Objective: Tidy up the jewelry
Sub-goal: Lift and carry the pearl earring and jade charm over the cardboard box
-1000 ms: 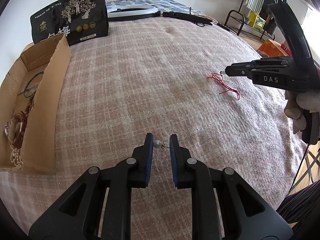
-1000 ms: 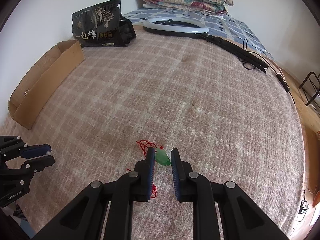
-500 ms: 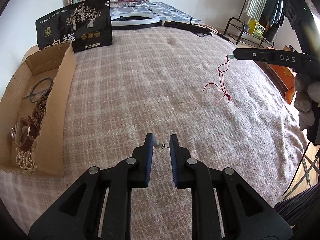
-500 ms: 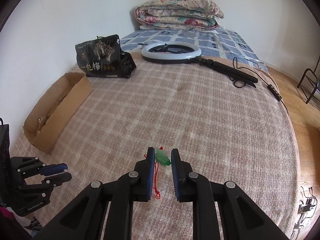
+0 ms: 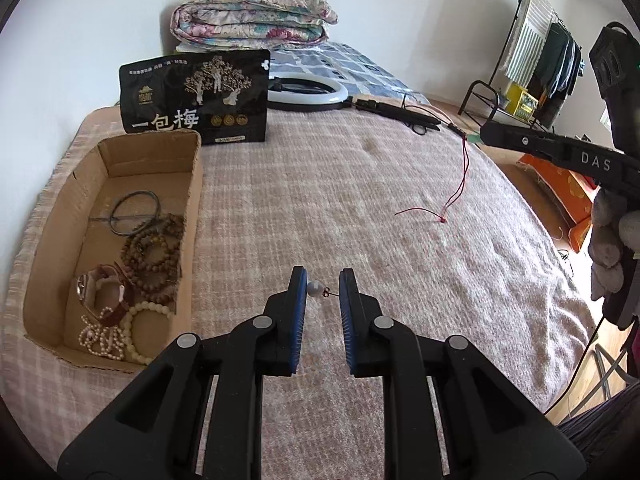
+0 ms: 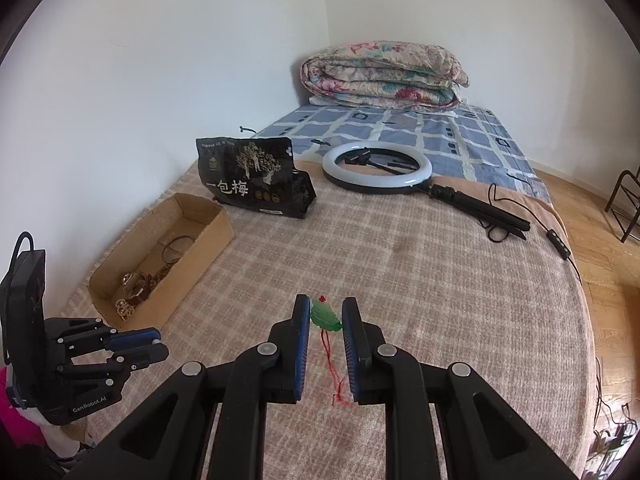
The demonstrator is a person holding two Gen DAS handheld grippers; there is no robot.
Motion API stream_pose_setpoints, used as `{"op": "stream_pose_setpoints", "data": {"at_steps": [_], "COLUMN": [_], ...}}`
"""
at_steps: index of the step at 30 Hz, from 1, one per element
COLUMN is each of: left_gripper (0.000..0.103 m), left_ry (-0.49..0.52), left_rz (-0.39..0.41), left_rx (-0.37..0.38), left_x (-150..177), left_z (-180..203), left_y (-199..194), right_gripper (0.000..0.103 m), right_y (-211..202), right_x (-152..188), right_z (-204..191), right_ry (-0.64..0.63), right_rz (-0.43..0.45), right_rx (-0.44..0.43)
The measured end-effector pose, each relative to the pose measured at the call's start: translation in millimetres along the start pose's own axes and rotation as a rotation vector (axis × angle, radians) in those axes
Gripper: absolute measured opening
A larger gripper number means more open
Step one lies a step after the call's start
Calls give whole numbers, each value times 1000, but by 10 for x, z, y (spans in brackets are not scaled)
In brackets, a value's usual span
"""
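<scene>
Clearly lifted off the blanket [image 5: 360, 208] for the cardboard box [image 5: 192, 184]. Left gripper [image 5: 323, 292]: jaws nearly closed, pearl earring [image 5: 315, 288] pinched. Right gripper [image 6: 326, 316]: jaws narrow, green pendant [image 6: 325, 316] clamped, red cord [image 5: 460, 184] dangling.

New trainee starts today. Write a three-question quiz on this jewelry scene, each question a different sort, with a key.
1. True or false: the right gripper holds a green pendant on a red cord.
2. Multiple choice: the left gripper grips A) a watch, B) a pearl earring, C) nothing.
3. Fill in: the beaded bracelets lie inside the cardboard ____.

Key: 1 true; 2 B; 3 box.
</scene>
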State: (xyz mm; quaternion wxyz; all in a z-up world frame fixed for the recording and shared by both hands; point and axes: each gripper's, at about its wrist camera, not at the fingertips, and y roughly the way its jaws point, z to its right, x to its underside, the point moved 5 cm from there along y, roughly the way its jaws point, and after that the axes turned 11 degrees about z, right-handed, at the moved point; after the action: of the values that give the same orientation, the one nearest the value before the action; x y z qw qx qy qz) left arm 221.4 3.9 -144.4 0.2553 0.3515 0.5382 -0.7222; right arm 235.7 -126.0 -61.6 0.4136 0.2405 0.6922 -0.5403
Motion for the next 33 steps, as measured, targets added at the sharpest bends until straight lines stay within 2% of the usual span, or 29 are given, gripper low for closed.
{"op": "stream_pose_setpoints", "data": {"at_steps": [7, 18, 26, 33], "left_gripper": [15, 15, 15, 15], "left_ry": [-41, -70, -118, -142], "left_rz": [59, 83, 78, 71], "left_rx": [-53, -144, -189, -209], "left_x": [-205, -487, -517, -533], "left_z": [-342, -1057, -1517, -1713], "left_y": [-219, -435, -446, -377], "right_gripper": [15, 15, 15, 15], "right_y": [73, 370, 723, 1085], "right_x": [-171, -596, -863, -981], "right_z": [-367, -1018, -1497, -1824], "right_ry": [-22, -85, -123, -146], "right_rz": [27, 61, 68, 57], "right_rx": [-49, -126, -170, -194]}}
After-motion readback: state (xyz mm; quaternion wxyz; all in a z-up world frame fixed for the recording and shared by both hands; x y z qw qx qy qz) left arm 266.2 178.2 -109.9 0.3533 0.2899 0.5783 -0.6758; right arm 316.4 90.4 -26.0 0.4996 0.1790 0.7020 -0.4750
